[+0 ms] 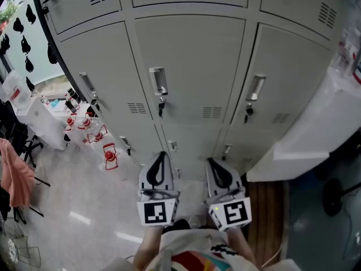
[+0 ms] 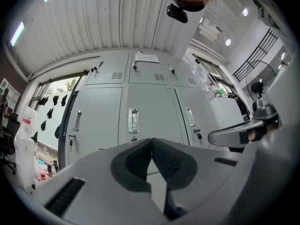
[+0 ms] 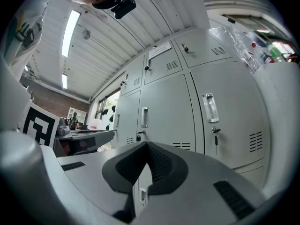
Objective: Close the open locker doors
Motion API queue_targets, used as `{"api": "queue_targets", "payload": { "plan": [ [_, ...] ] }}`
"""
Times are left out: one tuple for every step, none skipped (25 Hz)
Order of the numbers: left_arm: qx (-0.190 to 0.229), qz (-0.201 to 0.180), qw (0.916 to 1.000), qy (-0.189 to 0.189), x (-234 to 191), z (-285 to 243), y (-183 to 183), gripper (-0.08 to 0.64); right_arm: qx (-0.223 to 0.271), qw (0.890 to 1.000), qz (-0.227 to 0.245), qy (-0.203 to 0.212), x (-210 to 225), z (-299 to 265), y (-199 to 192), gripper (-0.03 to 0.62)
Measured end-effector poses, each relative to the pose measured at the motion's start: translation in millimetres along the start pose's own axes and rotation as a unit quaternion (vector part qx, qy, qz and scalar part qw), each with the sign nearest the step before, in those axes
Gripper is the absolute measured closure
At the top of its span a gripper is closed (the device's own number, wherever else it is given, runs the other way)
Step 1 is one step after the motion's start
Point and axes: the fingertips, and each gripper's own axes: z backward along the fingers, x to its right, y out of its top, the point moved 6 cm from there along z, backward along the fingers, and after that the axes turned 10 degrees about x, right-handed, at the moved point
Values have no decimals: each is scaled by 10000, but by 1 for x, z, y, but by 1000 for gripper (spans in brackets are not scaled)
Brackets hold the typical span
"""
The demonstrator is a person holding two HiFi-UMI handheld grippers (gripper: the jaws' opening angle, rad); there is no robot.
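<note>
A bank of grey locker doors (image 1: 189,66) fills the head view straight ahead. The middle door carries a recessed handle (image 1: 158,82) with a key under it, and the doors on either side (image 1: 96,89) (image 1: 285,78) have the same. Every door in sight lies flush with the bank; none stands visibly open. My left gripper (image 1: 161,154) and right gripper (image 1: 211,161) hang side by side low in front of the bottom row, a short way off the doors. Each is shut with nothing between its jaws. The left gripper (image 2: 151,139) and the right gripper (image 3: 147,144) both face the same closed doors (image 2: 140,116) (image 3: 168,111).
A white cabinet (image 1: 316,129) juts out at the right of the lockers, with a fan base (image 1: 333,196) on the floor beside it. At the left, red-labelled bottles (image 1: 110,156) stand on the floor near a white table (image 1: 34,117) and a pink cloth (image 1: 17,174).
</note>
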Motion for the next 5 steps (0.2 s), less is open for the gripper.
{"api": "queue_targets", "payload": {
  "plan": [
    [7, -10, 10000, -5, 0, 0, 0, 552, -2, 10000, -8, 3, 0, 0, 0, 588],
    [15, -15, 10000, -18, 0, 1, 0, 552, -4, 10000, -10, 2, -1, 0, 0, 588],
    [21, -17, 10000, -31, 1, 1, 0, 552, -5, 10000, -9, 1, -1, 0, 0, 588],
    [27, -19, 10000, -43, 2, 1, 0, 552, -4, 10000, -7, 2, -1, 0, 0, 588],
    [32, -21, 10000, -54, 2, 1, 1, 552, -3, 10000, -4, 3, -1, 0, -1, 588]
  ]
}}
